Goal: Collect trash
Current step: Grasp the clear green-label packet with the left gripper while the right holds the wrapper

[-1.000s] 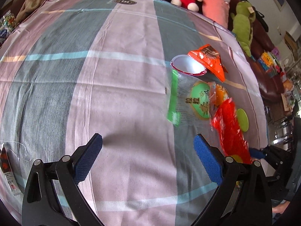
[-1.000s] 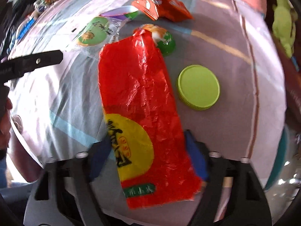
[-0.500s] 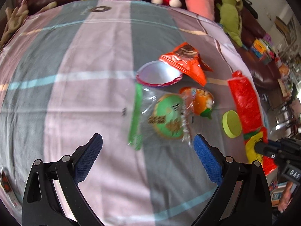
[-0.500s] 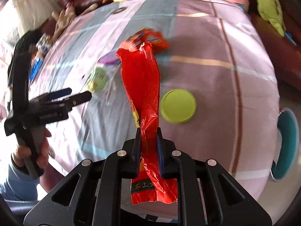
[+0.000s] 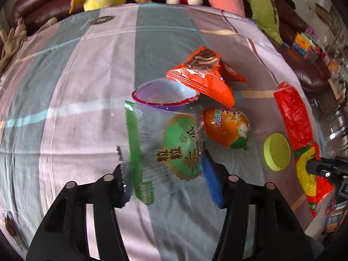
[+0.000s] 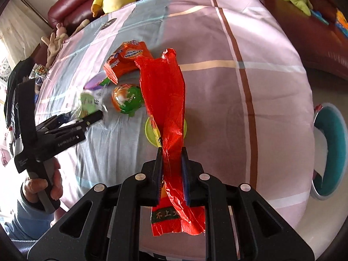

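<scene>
Two tools in play: my right tool (image 6: 171, 163) is clamped on the red wrapper (image 6: 167, 100); my left tool (image 5: 165, 174) is closing around the clear green-printed packet (image 5: 165, 143).

My count from the two wrist feeds:

- Wrappers and packets — three: one red wrapper (image 6: 165, 100), one clear green-printed wrapper (image 5: 161, 145), one orange snack packet (image 5: 202, 78).
- Jelly cups — one, orange with a green base (image 5: 226, 128).
- Bowls — one, purple-rimmed (image 5: 163, 93).
- Lids — one, yellow-green (image 5: 277, 152).
- Plush toys along the sofa — I make out four in the left view (yellow, red, pink, green); a tan one at the left edge may be a fifth.
- Grippers — two.
</scene>
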A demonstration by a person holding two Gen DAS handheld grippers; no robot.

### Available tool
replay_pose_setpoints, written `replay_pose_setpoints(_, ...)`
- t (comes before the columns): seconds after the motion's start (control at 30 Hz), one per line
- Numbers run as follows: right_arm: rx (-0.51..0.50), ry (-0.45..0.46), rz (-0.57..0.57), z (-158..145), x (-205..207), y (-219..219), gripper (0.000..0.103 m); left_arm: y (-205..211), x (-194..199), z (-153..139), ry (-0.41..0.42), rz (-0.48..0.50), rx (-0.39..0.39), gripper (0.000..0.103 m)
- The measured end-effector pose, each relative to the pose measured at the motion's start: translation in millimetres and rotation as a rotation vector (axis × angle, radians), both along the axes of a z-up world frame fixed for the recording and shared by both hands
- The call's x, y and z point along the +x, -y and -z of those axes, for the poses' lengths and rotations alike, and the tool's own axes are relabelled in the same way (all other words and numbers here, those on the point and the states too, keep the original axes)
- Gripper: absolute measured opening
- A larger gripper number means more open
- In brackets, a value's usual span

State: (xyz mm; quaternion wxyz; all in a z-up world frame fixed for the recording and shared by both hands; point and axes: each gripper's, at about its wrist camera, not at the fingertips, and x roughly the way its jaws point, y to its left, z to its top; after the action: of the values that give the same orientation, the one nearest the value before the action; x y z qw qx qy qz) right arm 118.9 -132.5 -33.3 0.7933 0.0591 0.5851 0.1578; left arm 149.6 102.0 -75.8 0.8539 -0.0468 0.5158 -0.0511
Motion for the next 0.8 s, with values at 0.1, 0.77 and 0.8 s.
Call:
replay_pose_setpoints(0.1,0.013,-0.001,0.002,2,1,2,0.015,-6,-6,-3,0.002,-0.025,-0.016,0.049)
replay_pose_setpoints(0.77,0.104,0.042,0.087,-10,-9,55,0.015,69,-35,-47,0.044,0.124,-0.03,0.046)
replay_pose_setpoints(0.8,0.106,0.046,0.099,-11,-10,62,0.015,76,-34,-49,0.046,0.137,-0.027,0.046)
